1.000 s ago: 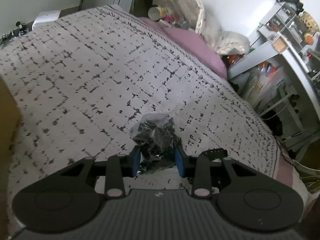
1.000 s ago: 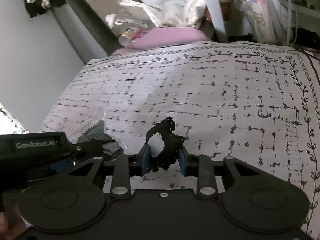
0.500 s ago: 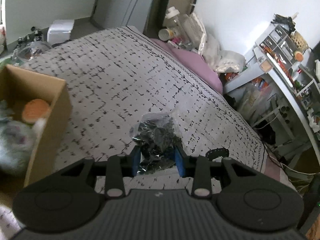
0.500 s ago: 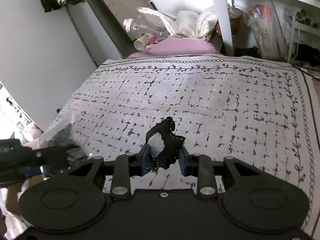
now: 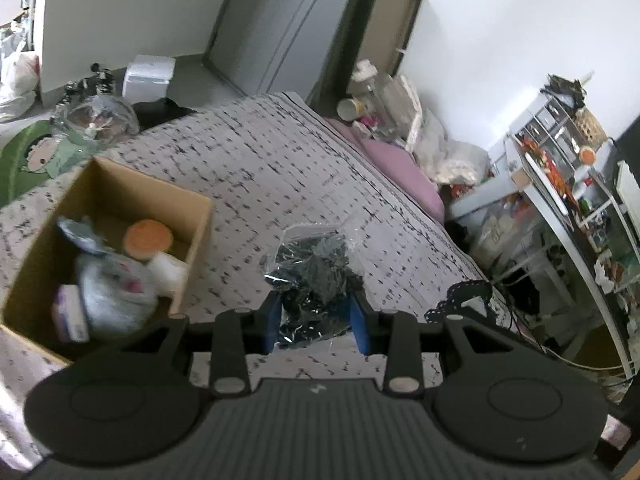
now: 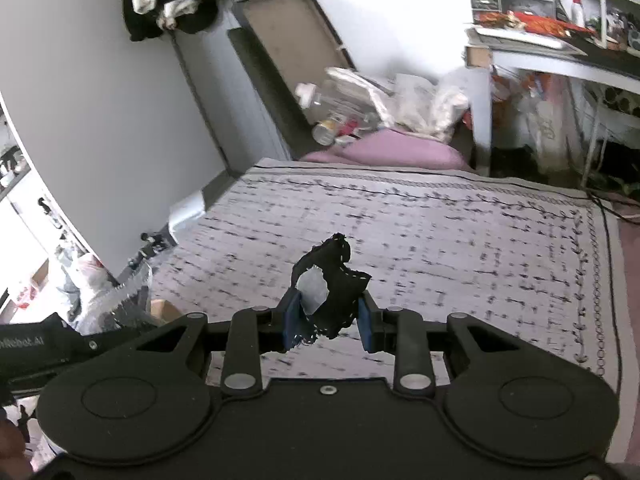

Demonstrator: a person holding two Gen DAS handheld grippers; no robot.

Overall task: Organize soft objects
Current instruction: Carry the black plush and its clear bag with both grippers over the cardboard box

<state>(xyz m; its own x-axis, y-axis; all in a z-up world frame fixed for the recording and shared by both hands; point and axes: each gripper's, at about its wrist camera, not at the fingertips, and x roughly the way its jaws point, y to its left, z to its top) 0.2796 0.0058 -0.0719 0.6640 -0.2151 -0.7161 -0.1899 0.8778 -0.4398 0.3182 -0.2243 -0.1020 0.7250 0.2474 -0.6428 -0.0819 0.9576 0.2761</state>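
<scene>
My left gripper (image 5: 318, 318) is shut on a clear plastic bag of dark soft items (image 5: 314, 264), held above the patterned bedspread (image 5: 280, 176). A cardboard box (image 5: 200, 216) with an orange-topped item and several wrapped soft things sits to its left. My right gripper (image 6: 328, 322) is shut on a black lace-edged cloth piece (image 6: 334, 276) with a white tag, held above the bedspread (image 6: 440, 240). The black cloth also shows at the right in the left wrist view (image 5: 460, 300). The left gripper and its bag show at the lower left in the right wrist view (image 6: 120, 308).
A pink pillow (image 5: 396, 168) and a pile of bottles and bags (image 5: 384, 100) lie at the head of the bed. A cluttered white desk and shelves (image 5: 560, 168) stand to the right. A clear bag (image 5: 96, 116) and a green mat lie on the floor at left.
Both grippers have risen and tilted back, keeping their loads. The cardboard box has come fully into the left wrist view, and more of the room shows in both views.
</scene>
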